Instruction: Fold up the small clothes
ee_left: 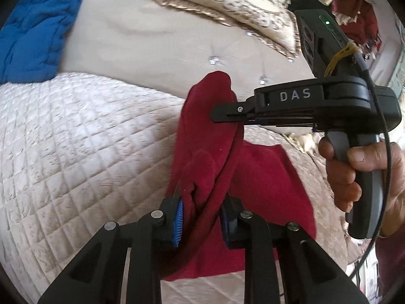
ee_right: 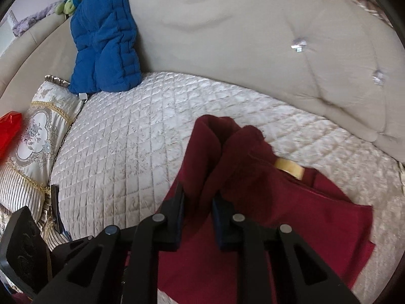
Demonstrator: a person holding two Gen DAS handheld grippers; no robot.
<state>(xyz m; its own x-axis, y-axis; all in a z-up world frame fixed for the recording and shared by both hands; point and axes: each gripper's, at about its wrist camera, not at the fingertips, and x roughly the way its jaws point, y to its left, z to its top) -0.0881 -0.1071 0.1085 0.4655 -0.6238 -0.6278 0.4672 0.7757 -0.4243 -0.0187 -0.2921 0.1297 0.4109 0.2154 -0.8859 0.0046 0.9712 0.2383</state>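
Observation:
A dark red garment (ee_left: pixel 265 177) lies on the quilted cream bed cover (ee_left: pixel 76 139), with one edge lifted. My left gripper (ee_left: pixel 200 223) is shut on a bunched fold of the red cloth. My right gripper (ee_left: pixel 222 114) comes in from the right in the left wrist view, pinching the raised top of the same fold. In the right wrist view the right gripper (ee_right: pixel 197 215) is shut on the red garment (ee_right: pixel 303 215), whose yellow label (ee_right: pixel 289 168) shows near the collar.
A blue quilted jacket (ee_right: pixel 103 38) lies at the back against the beige tufted headboard (ee_right: pixel 253 38). Patterned pillows (ee_right: pixel 33 139) sit at the left and one pillow (ee_left: pixel 227 5) leans on the headboard. A red object (ee_right: pixel 8 129) is at the far left edge.

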